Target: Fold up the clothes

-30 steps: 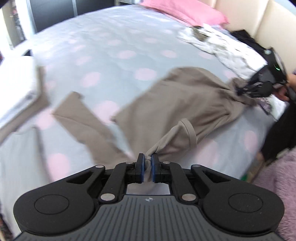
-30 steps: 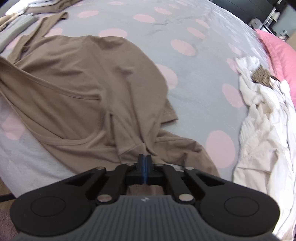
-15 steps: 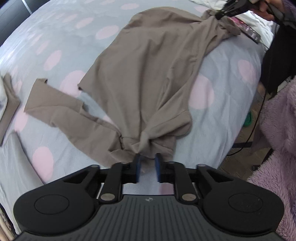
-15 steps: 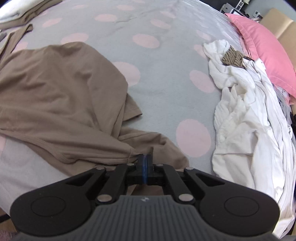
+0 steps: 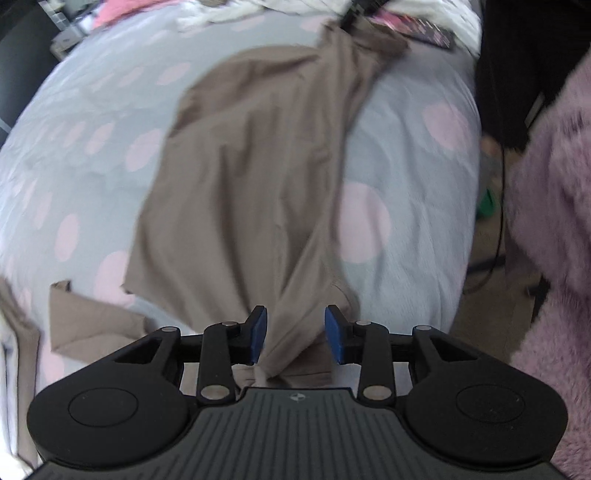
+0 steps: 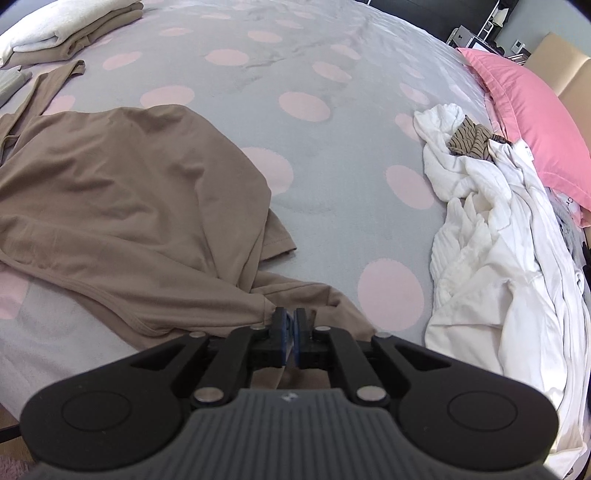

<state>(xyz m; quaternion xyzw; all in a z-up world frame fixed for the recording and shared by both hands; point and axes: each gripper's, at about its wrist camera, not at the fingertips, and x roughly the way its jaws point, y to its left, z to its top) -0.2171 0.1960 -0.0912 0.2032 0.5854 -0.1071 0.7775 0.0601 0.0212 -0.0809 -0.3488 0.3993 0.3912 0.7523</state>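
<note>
A brown long-sleeved shirt (image 5: 251, 166) lies stretched across the grey bedcover with pink dots (image 5: 417, 177). My left gripper (image 5: 295, 332) hangs over the shirt's near end. Its jaws are opening, and a twisted bunch of the cloth stands loose between the blue pads (image 5: 334, 334). In the right wrist view the same shirt (image 6: 129, 184) spreads to the left. My right gripper (image 6: 291, 325) pinches its gathered corner by the bed's near edge, with only a thin slit between the pads.
A heap of white clothes (image 6: 498, 258) and a pink pillow (image 6: 524, 110) lie to the right. Folded garments (image 6: 55, 29) are stacked at the far left. A fluffy purple rug (image 5: 554, 221) and a cable (image 5: 498, 221) are on the floor beside the bed.
My left gripper rolled, came down toward the bed and let go of the shirt's end, which now rests loose between its parted pads. The right gripper stayed put, still pinching its corner.
</note>
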